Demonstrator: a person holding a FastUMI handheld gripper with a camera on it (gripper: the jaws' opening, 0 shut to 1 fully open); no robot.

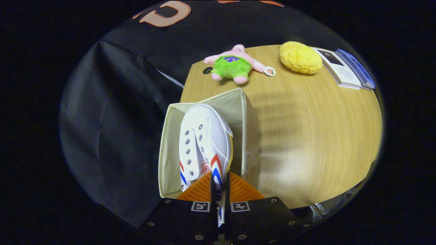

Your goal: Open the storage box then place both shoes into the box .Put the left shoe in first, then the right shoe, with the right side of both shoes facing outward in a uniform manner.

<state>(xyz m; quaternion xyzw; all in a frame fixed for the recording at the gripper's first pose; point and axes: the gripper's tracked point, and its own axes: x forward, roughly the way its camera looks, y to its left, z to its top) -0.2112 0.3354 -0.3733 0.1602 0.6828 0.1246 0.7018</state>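
Observation:
A white canvas shoe [204,139] with red and blue chevrons on its side hangs over the open beige fabric storage box [244,112]. Its toe points away from me, over the box's far wall. My gripper [218,187] is shut on the shoe's side wall near the heel, both fingers pressed close against the thin canvas. The box stands at the wooden table's left edge, its lid out of sight. The shoe hides most of the box's inside.
On the wooden table [313,136] beyond the box lie a pink and green plush star toy [235,64], a yellow sponge-like lump [300,57] and a few booklets [347,68] at the far right. A black cloth wall hangs left of the table.

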